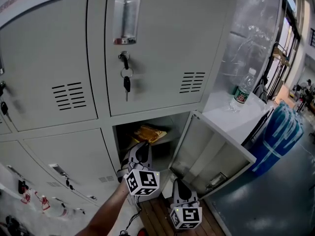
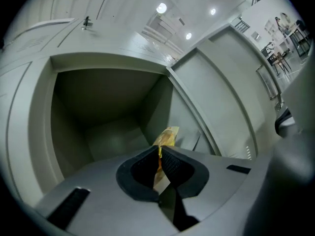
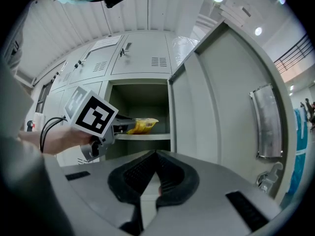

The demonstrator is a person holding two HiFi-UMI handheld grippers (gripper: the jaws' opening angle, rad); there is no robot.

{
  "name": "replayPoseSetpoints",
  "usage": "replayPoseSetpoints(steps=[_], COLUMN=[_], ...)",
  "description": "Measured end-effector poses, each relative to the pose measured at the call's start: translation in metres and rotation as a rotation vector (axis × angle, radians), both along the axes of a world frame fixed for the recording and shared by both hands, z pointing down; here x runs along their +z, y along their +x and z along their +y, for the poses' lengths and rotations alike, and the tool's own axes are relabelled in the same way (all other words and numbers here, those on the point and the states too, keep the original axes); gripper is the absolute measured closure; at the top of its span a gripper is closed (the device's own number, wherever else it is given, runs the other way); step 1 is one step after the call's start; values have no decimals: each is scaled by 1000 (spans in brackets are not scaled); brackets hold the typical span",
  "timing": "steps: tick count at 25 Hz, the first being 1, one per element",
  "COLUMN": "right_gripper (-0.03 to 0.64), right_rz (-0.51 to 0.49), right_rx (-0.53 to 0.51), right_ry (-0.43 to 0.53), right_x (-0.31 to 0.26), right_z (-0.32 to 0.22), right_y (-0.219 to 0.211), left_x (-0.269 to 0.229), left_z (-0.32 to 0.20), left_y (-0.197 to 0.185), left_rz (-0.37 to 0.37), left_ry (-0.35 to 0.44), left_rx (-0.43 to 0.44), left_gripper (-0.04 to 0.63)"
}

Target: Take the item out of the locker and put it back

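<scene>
The left hand-held gripper (image 2: 160,149) is pinching a yellow snack packet (image 2: 168,135) inside the open locker compartment (image 2: 98,112) ahead, while the right hand-held gripper (image 3: 156,154) is hanging closed, empty, beside it.

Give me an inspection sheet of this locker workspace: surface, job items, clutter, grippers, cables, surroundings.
Surface: shelf in the locker, door swung open.
Job's things: yellow packet inside the locker.
Clutter: bottle on the ledge beside the door; keys in the upper door.
Grippers: left gripper shut on the packet; right gripper shut, empty.
Cables: black cable at the left gripper.
Surroundings: closed lockers, blue drums at right.
</scene>
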State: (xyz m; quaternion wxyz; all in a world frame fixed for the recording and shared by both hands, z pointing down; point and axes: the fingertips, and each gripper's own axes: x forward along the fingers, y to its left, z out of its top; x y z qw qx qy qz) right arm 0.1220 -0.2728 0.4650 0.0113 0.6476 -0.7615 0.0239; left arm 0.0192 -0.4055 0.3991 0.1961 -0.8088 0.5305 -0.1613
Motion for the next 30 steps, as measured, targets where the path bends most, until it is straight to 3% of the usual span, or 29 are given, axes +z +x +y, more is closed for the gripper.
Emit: replayPoseSetpoints(steps=[7, 17, 18, 20, 30], right_gripper=[598, 598, 598, 598, 598], right_rz=[-4, -6, -5, -4, 6], right_rx=[3, -4, -3, 0, -1], right_ry=[-13, -16, -18, -20, -14], right_x=[5, 8, 8, 9, 5], right_z=[-4, -5, -4, -3, 4], right_y=[1, 0, 1, 2, 3], left_x=[20, 22, 21, 21, 9], left_z=[-12, -10, -8, -4, 9], left_y=[0, 3, 5, 10, 10], left_rz=[-20, -31, -26, -6, 43], left_ry=[-61, -47, -50, -67, -42], left_rx=[-12, 1, 21, 63, 87], left_gripper=[560, 548, 524, 392, 357])
